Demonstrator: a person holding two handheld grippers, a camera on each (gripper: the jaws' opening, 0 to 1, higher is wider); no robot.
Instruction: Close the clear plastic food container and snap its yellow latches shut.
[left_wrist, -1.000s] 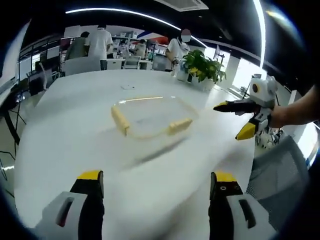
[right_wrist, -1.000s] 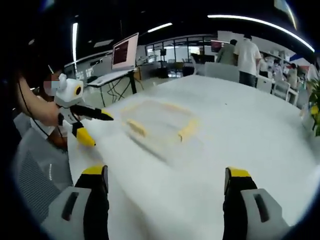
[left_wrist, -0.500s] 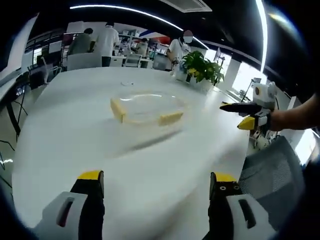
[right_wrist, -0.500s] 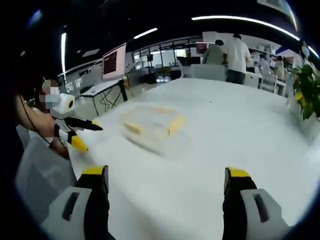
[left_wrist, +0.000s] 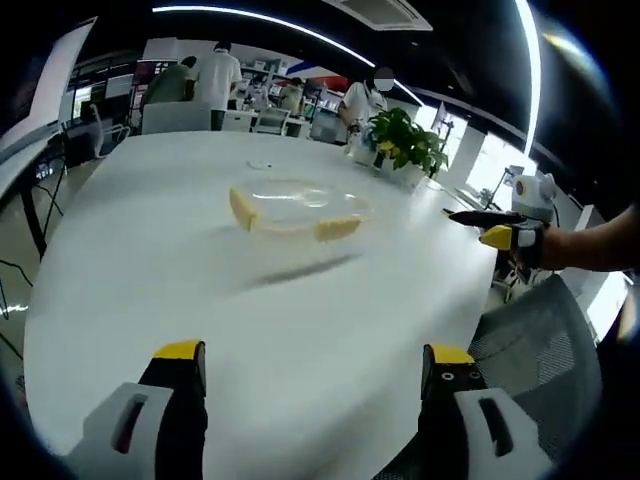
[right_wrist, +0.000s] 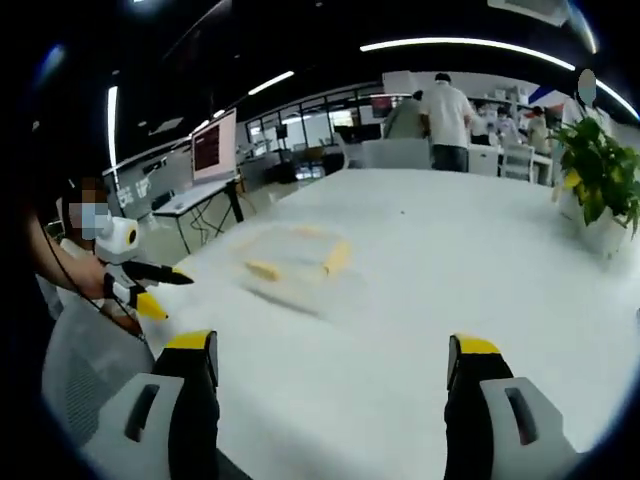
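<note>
The clear plastic food container (left_wrist: 292, 207) rests on the white table (left_wrist: 170, 290), its yellow latches (left_wrist: 243, 210) showing at the left and front right. In the right gripper view the container (right_wrist: 290, 258) looks blurred, with yellow latches (right_wrist: 336, 257) on its near side. My left gripper (left_wrist: 312, 362) is open, well short of the container, with nothing between its jaws. My right gripper (right_wrist: 333, 355) is open too and empty. The right gripper (left_wrist: 492, 227) enters the left gripper view at the right. The left gripper (right_wrist: 148, 287) appears at the left of the right gripper view.
A potted green plant (left_wrist: 405, 142) stands at the table's far edge, also seen as the plant (right_wrist: 595, 185) on the right. A grey mesh chair (left_wrist: 545, 350) sits by the table's near edge. Several people stand at desks behind. A monitor (right_wrist: 208, 148) is at far left.
Both cameras have drawn back and away from the container, which looks smaller and farther now. Both grippers stay open.
</note>
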